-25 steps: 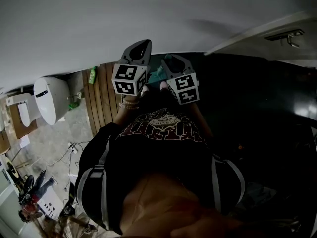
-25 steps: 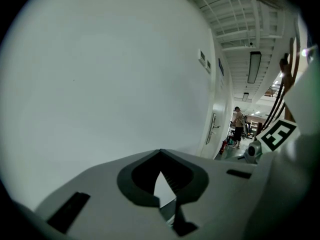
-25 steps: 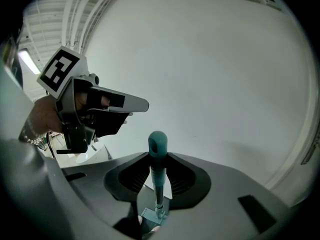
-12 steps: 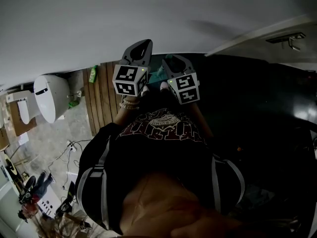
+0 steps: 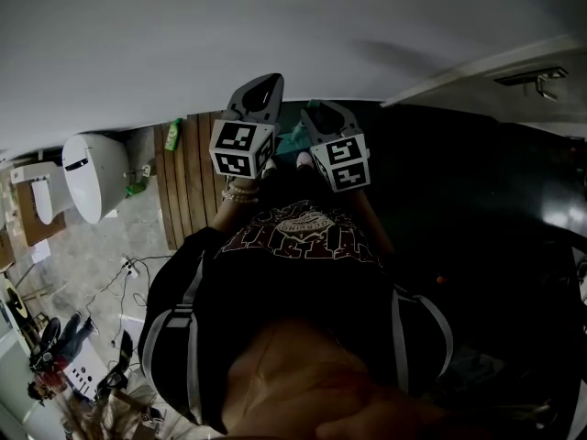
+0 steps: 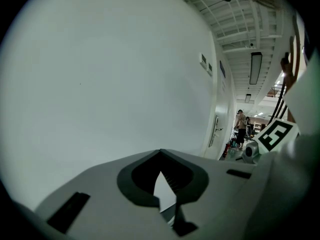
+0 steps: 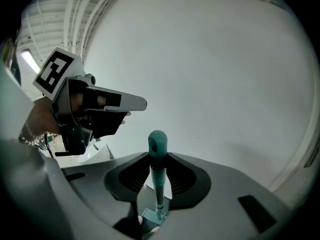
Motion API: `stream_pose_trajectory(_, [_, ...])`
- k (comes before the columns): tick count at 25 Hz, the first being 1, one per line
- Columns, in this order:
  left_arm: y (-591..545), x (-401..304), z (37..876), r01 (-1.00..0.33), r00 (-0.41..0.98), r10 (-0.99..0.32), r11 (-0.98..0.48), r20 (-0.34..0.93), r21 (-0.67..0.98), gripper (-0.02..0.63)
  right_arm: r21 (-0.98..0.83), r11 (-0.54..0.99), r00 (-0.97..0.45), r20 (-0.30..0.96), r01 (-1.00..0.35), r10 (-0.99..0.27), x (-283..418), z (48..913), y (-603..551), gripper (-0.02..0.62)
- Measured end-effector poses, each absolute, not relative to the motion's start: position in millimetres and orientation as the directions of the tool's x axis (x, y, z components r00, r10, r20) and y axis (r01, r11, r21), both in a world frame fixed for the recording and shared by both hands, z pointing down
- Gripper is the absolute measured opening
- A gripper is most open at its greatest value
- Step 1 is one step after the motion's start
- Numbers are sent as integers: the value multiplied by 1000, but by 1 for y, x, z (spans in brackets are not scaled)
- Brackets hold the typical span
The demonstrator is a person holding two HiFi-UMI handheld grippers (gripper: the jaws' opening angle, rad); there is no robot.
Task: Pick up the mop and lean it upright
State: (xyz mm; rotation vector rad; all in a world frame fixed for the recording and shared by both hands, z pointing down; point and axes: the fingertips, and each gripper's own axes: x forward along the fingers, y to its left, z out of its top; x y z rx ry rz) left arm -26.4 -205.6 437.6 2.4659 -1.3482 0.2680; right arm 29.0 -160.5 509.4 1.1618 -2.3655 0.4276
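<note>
The mop's teal handle stands upright against the white wall, and its base shows far below through the jaw gap. My right gripper is open: the handle stands in the gap, with wall showing on both sides of it. In the head view the right gripper and left gripper are raised side by side at the wall, with a bit of teal mop between them. The left gripper is shut and empty, to the left of the handle and apart from it.
A white toilet stands at the left beside a wooden slatted floor with a green bottle. Cables lie on the grey floor. A door and a distant person show down the hall.
Both grippers and the mop have kept still. Only the clutter at the lower left edge of the head view has shifted slightly.
</note>
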Motion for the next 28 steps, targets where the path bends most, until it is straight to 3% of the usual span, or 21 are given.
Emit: stream_pose_trajectory(28, [-205, -49, 434, -864, 503, -810, -465, 300, 192, 46, -55, 604, -542, 512, -795, -667, 10, 507, -206, 114])
